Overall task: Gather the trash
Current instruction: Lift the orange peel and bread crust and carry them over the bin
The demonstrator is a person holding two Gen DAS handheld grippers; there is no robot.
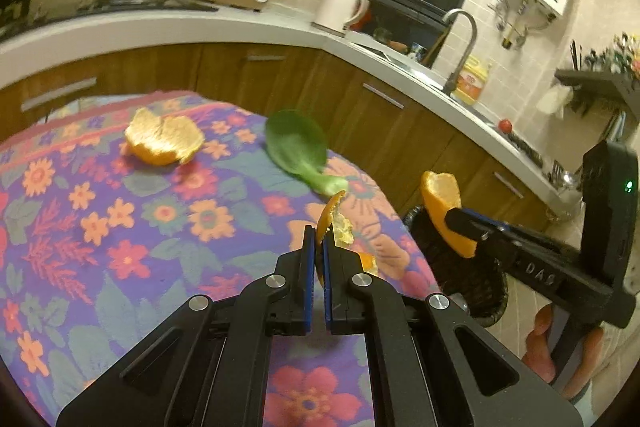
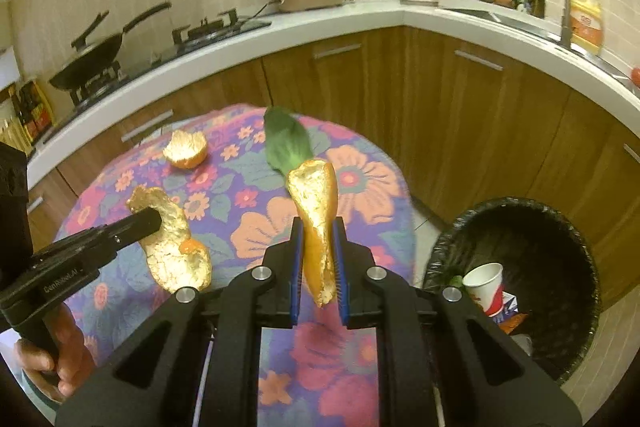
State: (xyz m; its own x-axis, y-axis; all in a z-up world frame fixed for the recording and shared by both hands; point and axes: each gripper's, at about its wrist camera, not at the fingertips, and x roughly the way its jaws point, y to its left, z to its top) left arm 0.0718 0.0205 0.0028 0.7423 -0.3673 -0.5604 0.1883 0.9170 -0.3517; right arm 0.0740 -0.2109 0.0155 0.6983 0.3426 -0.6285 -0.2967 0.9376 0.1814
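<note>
Orange peel strip, pith pale, perhaps curled.

"DAS" raised on right gripper body; "GenRobot.AI" printed on left gripper body.

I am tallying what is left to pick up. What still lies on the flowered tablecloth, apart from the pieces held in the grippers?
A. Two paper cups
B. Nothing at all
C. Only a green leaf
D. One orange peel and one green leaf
D: a curled orange peel and a green leaf lie on the flowered tablecloth; the other peel pieces are clamped in the grippers.
</note>
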